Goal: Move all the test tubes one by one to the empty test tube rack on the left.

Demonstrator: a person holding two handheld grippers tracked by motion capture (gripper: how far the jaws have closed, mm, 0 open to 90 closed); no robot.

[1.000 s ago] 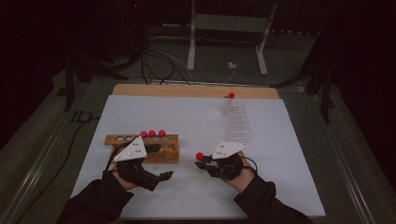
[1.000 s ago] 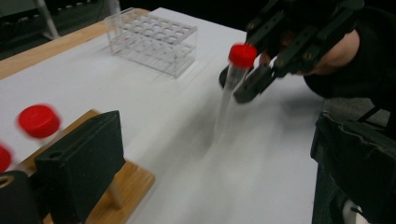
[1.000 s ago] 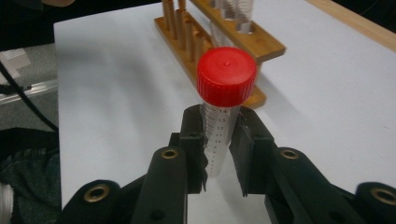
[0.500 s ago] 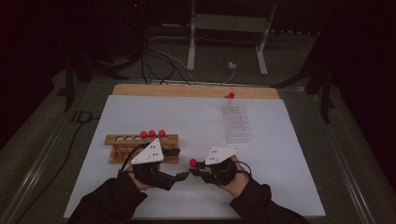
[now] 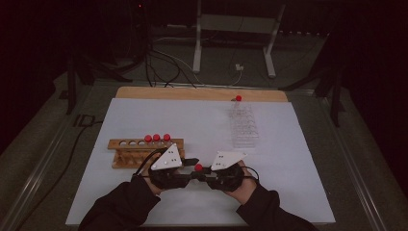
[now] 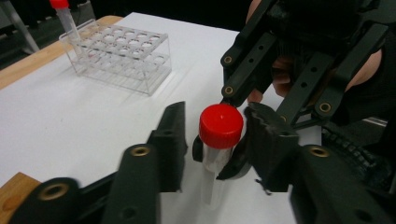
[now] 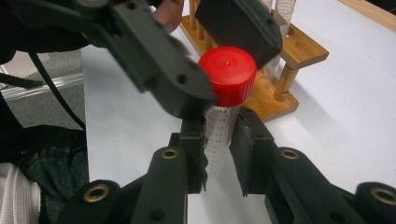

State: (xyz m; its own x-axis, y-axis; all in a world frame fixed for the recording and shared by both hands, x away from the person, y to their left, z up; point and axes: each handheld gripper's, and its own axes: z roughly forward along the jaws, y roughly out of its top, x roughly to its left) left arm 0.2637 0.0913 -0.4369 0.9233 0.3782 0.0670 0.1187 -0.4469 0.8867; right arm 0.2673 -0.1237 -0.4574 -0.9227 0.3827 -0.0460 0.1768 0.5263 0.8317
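High view: left gripper [image 5: 185, 174] and right gripper [image 5: 206, 174] meet nose to nose at the near middle of the counter [image 5: 202, 120], the tube's red cap [image 5: 198, 167] between them. Tube body not resolvable there.

Right gripper view: its own jaws are pinched on the clear graduated tube [image 7: 218, 135] below the cap; the left gripper's jaws flank the cap from above. Wooden rack [image 7: 280, 60] stands just behind.

Left gripper view: cap [image 6: 221, 125] sits between its jaws; the right-hand one looks to be touching it, the left-hand one shows a gap, so not yet a firm clamp, though blur makes this uncertain. Clear plastic rack [image 6: 119, 53] with one capped tube stands far off.

Tube long axis: upright, slightly tilted, cap up.

Versus a second ago: left gripper has shifted from beside the wooden rack [image 5: 144, 150] across to the right gripper; its jaws have just been closing about the cap. Right gripper unchanged, grip kept
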